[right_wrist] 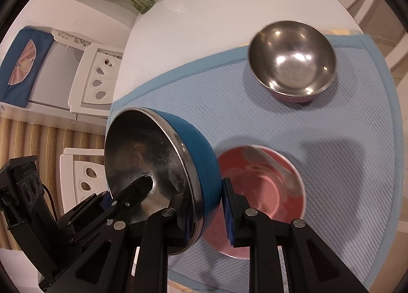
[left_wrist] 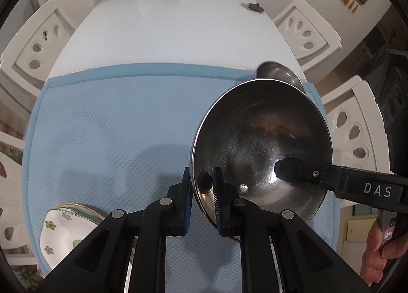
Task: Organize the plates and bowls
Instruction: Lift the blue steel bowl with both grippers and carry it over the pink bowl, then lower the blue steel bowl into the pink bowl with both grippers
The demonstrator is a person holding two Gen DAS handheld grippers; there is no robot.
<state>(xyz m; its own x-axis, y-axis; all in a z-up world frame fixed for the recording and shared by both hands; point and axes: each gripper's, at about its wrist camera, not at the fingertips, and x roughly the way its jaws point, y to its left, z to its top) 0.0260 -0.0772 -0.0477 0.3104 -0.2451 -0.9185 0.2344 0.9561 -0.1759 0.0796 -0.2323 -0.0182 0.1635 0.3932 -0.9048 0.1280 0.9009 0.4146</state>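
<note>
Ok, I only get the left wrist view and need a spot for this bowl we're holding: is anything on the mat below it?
Observer: Yes, a pink plate lies on the mat, partly hidden by the held bowl.
Operator: And the other steel bowl I can barely see behind it?
Observer: That second bowl stands upright and empty near the mat's far corner, apart from the plate.

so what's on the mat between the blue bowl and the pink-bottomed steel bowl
Nothing: in the right wrist view the mat is bare between the held blue bowl and the steel bowl; the pink plate sits off to the side.
</note>
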